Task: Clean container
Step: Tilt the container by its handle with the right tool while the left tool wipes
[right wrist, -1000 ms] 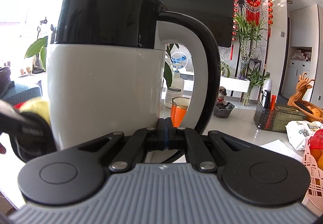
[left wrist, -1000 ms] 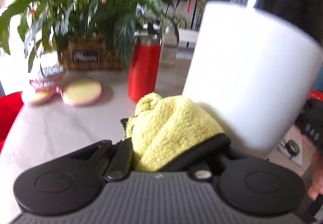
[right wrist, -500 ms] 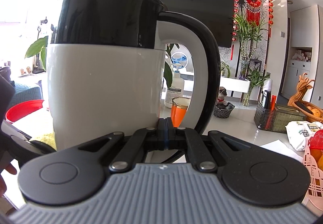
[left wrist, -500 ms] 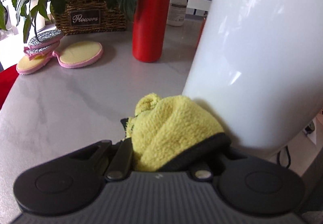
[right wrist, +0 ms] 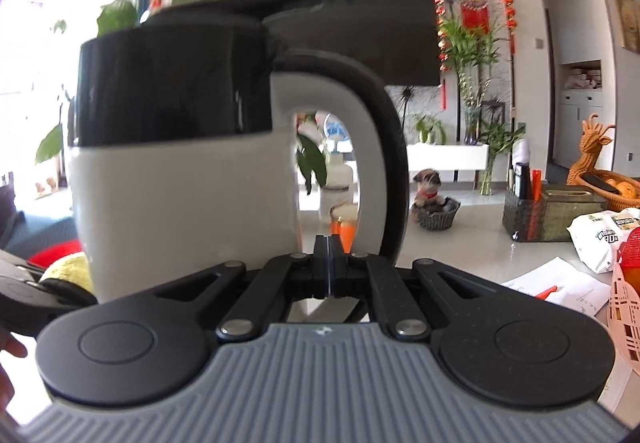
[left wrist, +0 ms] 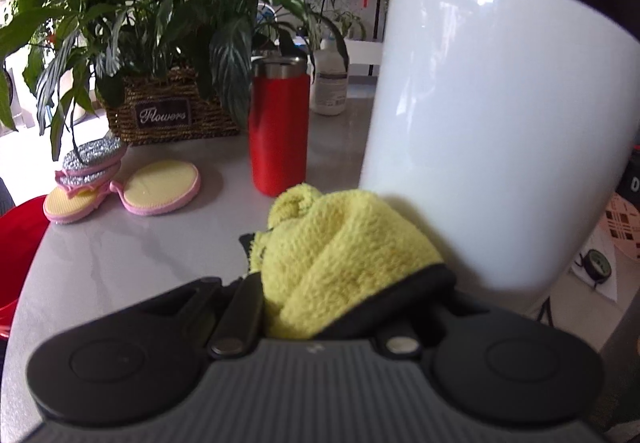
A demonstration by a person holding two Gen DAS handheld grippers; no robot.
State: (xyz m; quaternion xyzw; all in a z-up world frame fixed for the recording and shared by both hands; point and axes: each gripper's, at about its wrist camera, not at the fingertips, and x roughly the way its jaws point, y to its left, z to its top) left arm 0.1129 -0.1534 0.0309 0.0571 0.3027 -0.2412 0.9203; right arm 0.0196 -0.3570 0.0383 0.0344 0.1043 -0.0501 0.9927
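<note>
Two grippers meet at one white kettle [left wrist: 480, 131], which hangs above the grey table [left wrist: 120, 255] and fills the right of the left wrist view. The left gripper [left wrist: 340, 275] is clenched on a yellow cloth [left wrist: 340, 247], and the cloth sits against the kettle's lower wall. The right gripper [right wrist: 327, 267] has its jaws pressed together at the foot of the kettle's black handle [right wrist: 388, 147]; its jaws have just been easing apart a little, and whether they pinch the handle I cannot tell. Behind the cloth stand a red tumbler [left wrist: 278, 127], a wicker plant basket [left wrist: 168, 111], a white bottle [left wrist: 329, 79] and pink-edged scrub pads [left wrist: 160, 187].
</note>
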